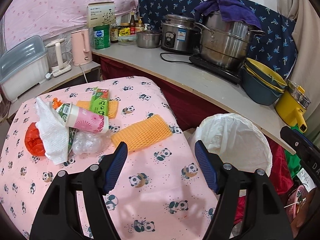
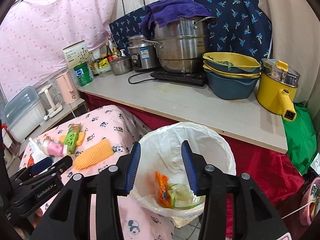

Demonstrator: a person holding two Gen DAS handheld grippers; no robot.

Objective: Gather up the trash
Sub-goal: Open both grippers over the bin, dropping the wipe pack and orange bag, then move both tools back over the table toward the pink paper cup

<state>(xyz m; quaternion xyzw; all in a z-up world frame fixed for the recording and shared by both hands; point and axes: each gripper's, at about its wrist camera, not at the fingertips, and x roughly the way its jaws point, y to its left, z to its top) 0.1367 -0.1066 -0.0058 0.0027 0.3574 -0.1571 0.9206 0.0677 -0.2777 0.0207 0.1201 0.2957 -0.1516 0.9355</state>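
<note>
Left wrist view — angled down, close over the panda-cloth table (image 1: 152,180). Right wrist view — angled down, near above the lined bin (image 2: 220,140). Both share table, bin (image 1: 250,132), rear counter (image 1: 180,68).

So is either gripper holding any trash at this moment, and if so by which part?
No. The left gripper is open over the panda-print pink tablecloth; the right gripper is open and empty above the white-lined trash bin.

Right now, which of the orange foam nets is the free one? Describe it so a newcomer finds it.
Start at the panda cloth. Trash is piled at its far left; the foam net lies flat and alone to the right of that, towards the bin. The other orange net sits under a green box.
</note>
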